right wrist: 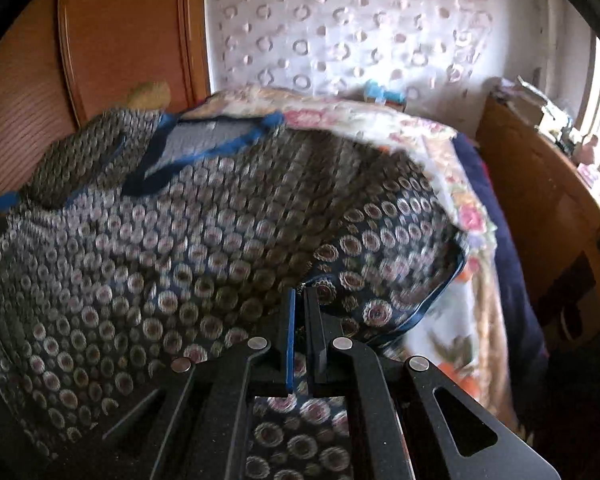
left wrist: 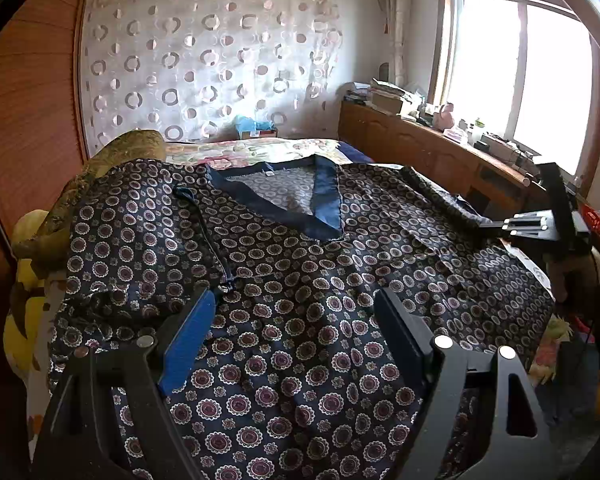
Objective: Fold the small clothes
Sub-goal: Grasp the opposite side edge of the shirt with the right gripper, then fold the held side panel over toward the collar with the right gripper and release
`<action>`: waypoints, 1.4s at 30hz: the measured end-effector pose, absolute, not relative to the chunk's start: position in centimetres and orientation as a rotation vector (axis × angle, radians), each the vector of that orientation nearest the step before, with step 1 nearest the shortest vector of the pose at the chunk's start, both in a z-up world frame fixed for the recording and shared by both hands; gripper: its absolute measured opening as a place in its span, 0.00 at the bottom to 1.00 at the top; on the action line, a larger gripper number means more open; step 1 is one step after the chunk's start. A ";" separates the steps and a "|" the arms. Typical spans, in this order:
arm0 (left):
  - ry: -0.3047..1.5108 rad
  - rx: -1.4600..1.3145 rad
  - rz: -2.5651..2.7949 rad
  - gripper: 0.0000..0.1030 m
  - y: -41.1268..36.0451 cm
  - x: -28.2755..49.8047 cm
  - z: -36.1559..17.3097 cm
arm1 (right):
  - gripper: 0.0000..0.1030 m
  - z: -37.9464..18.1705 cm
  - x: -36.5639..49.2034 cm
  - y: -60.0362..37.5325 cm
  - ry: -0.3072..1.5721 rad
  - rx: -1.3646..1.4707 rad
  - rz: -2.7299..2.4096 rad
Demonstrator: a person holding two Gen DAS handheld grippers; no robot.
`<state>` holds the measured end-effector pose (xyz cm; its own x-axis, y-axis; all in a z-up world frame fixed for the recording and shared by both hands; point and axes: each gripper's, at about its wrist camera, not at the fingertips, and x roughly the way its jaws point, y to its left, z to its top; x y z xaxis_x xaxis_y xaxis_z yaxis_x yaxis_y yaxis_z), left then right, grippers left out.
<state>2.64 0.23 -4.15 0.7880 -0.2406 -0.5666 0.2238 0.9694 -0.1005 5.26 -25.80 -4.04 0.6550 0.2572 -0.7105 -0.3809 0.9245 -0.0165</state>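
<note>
A dark navy top [left wrist: 300, 288] with a round flower print and a plain blue V-neck lies spread on the bed. Its left sleeve is folded in over the body. My left gripper [left wrist: 296, 300] is open just above the middle of the top, holding nothing. My right gripper [right wrist: 303, 294] is shut on the right sleeve [right wrist: 380, 256] of the top and holds it lifted off the bed; the view is blurred. The right gripper also shows in the left wrist view [left wrist: 488, 224], pinching the raised sleeve edge at the right.
The bed has a floral cover [left wrist: 260, 148] and a gold pillow [left wrist: 100, 168] at the left, against a wooden wardrobe [left wrist: 28, 112]. A wooden sideboard [left wrist: 420, 144] with clutter runs along the right under the window. A yellow plush item [left wrist: 24, 320] lies at the bed's left edge.
</note>
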 end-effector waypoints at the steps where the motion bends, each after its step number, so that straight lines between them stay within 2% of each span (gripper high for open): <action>1: 0.614 -0.028 -0.250 0.80 0.2 2.6 -4.1 | 0.03 -4.5 5.7 -26.1 0.787 -0.162 0.363; 6: 0.617 -0.028 -0.252 0.80 0.0 2.6 -4.2 | 0.04 -5.1 5.9 -26.6 0.793 -0.131 0.352; 11: 0.620 -0.026 -0.256 0.80 -0.3 2.4 -4.2 | 0.14 -3.2 3.7 -27.4 0.754 -0.130 0.349; 15: 0.621 -0.027 -0.260 0.80 -0.4 2.6 -4.2 | 0.47 -1.2 2.4 -29.0 0.694 -0.102 0.328; 17: 0.620 -0.028 -0.261 0.80 -0.4 2.6 -4.1 | 0.48 -0.8 2.6 -30.0 0.685 -0.090 0.294; 29: 0.629 -0.026 -0.268 0.80 -0.9 2.6 -4.3 | 0.48 -4.3 9.7 -33.1 0.841 0.052 0.189; 36: 0.631 -0.026 -0.268 0.80 -0.8 2.6 -4.4 | 0.47 -4.7 11.9 -32.4 0.862 0.007 0.154; 38: 0.632 -0.026 -0.269 0.80 -0.8 2.6 -4.4 | 0.34 -5.0 12.0 -31.9 0.852 -0.048 0.154; 40: 0.632 -0.026 -0.268 0.80 -0.8 2.6 -4.4 | 0.09 -5.0 12.1 -31.5 0.843 -0.065 0.193; 42: 0.630 -0.026 -0.269 0.80 -0.8 2.6 -4.3 | 0.05 -5.0 12.1 -30.9 0.836 -0.096 0.213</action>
